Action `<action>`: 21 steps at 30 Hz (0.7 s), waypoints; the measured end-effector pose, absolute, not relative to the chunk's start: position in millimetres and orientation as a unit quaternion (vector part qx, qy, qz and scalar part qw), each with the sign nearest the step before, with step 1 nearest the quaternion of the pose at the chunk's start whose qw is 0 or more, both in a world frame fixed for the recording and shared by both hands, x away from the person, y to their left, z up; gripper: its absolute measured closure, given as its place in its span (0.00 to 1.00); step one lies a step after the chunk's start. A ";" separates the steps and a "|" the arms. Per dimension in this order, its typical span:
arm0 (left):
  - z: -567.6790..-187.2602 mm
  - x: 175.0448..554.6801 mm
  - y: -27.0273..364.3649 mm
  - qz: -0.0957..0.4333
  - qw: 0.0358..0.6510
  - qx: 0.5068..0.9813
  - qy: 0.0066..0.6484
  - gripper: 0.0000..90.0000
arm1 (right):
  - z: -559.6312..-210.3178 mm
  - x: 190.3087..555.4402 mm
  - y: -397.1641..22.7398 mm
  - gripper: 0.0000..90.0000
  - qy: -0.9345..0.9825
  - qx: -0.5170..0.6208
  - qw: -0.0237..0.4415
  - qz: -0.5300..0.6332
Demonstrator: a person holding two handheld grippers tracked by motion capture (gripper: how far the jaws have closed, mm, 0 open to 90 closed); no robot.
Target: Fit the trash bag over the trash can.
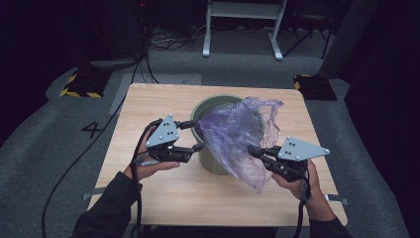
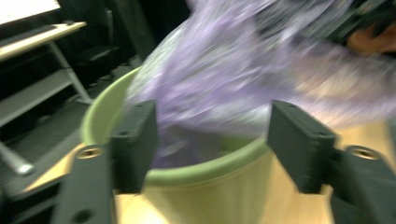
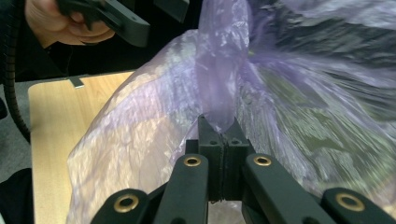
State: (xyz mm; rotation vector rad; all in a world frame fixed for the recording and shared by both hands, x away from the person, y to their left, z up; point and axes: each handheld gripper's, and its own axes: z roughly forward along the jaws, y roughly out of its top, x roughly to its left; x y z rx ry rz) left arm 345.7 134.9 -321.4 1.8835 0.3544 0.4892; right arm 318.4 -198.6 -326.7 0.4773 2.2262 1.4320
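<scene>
Jaws of the right gripper (image 3: 219, 135) pinch a fold of the bag (image 1: 233, 136), a thin, crinkled, see-through purple film that drapes from the pinch over the green bin's (image 1: 214, 163) rim mid-table. Left gripper (image 2: 212, 144) jaws stand wide, straddling the rim, gripping nothing.

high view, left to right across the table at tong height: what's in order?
Left tongs, jaws open at the rim → green bucket → purple plastic bag, draped over the bucket's right side → right tongs, shut on the bag's edge → person's right hand.
</scene>
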 end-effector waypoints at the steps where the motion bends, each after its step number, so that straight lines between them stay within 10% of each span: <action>1: -320.6 341.6 130.8 0.206 0.549 0.796 0.150 0.30 | -326.5 317.3 -196.1 1.00 0.810 0.171 0.225 0.514; 8: -329.1 322.7 97.3 0.196 0.531 0.815 0.122 0.26 | -326.8 309.6 -184.6 0.99 0.814 0.160 0.215 0.515; 21: -347.8 331.9 98.9 0.227 0.524 0.811 0.128 0.94 | -334.4 296.4 -193.1 0.76 0.807 0.149 0.208 0.533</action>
